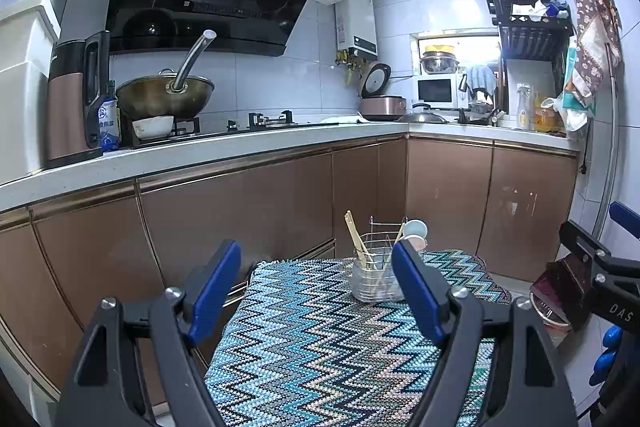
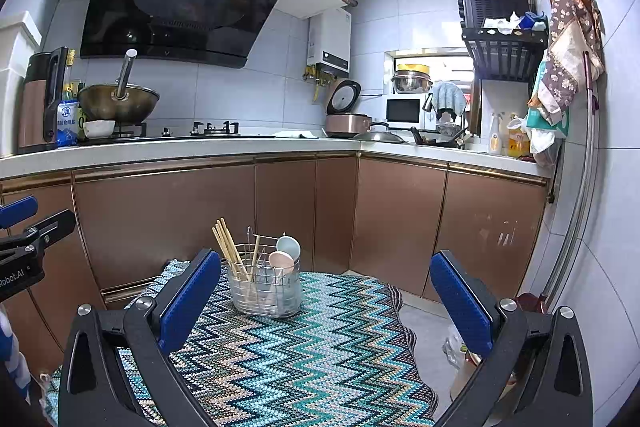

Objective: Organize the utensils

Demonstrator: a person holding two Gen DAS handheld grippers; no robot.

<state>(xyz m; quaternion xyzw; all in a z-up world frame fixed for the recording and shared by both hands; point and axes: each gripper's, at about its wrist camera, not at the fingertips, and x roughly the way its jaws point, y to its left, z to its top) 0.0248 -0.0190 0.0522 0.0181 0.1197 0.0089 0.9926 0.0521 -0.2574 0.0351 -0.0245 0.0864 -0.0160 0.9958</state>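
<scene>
right wrist view shows right gripper (image 2: 326,293) and left gripper (image 1: 316,291) jaws released and empty; a careless reach could tip the light wire caddy (image 2: 265,291) at centre frame, spilling chopsticks (image 2: 227,245) and spoons (image 2: 285,254).

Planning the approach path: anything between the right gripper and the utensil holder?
Nothing but bare zigzag cloth lies between the right gripper and the holder, as the right wrist view shows. Both grippers are open.
</scene>
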